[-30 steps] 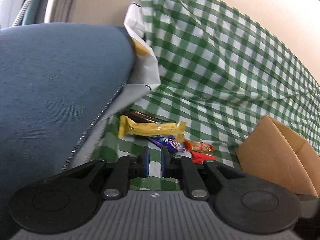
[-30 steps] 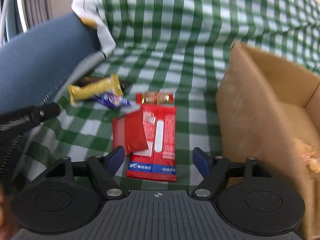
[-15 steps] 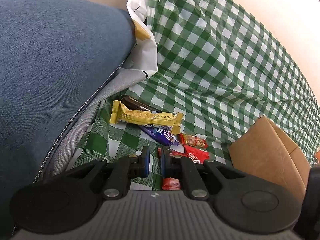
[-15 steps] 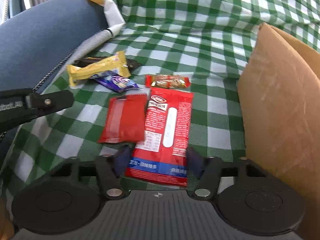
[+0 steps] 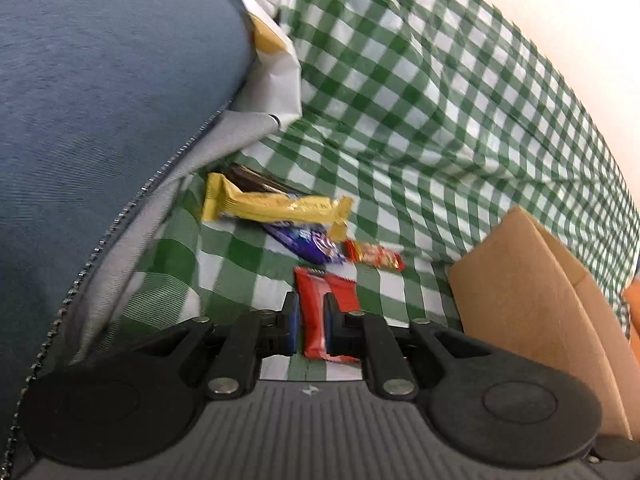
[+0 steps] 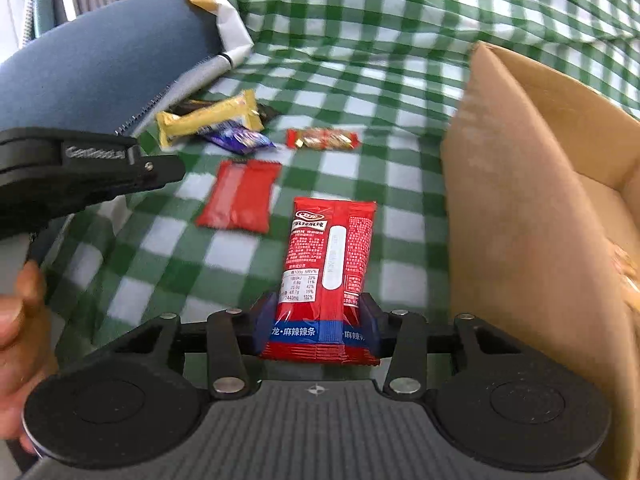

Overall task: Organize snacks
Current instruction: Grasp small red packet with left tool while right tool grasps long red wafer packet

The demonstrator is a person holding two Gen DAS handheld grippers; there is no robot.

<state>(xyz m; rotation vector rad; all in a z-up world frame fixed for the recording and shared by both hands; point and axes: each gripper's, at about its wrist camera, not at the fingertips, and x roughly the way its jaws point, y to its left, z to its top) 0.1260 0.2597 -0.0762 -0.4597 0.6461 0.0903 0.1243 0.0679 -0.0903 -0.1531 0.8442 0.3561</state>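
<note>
Right gripper [image 6: 316, 330]: your jaws, just closing, pinch the red spicy-strip packet [image 6: 330, 264] by its near end.
Left gripper [image 5: 311, 330]: your jaws have just parted slightly; whether they grip the small red packet [image 5: 320, 304] between them, you cannot tell.
Cardboard box [image 6: 520, 216]: immediately right of your right gripper.
Yellow bar [image 6: 208, 120]: ahead, left.

A dark-wrapped bar [image 5: 256, 178] lies mostly hidden beneath the yellow bar [image 5: 276, 208], so only a dark strip shows (its label cannot be read), and the purple wrapper [image 5: 308, 244] is half covered by that same bar, its print blurred. The cardboard box [image 6: 532, 216] runs off the right edge of the right wrist view, and the pale thing inside it at that edge is too smeared to name. The lower end of the big red packet [image 6: 332, 264] is partly masked by the right tool [image 6: 316, 330], and a hand [image 6: 20, 320] is cut off at the left edge.
</note>
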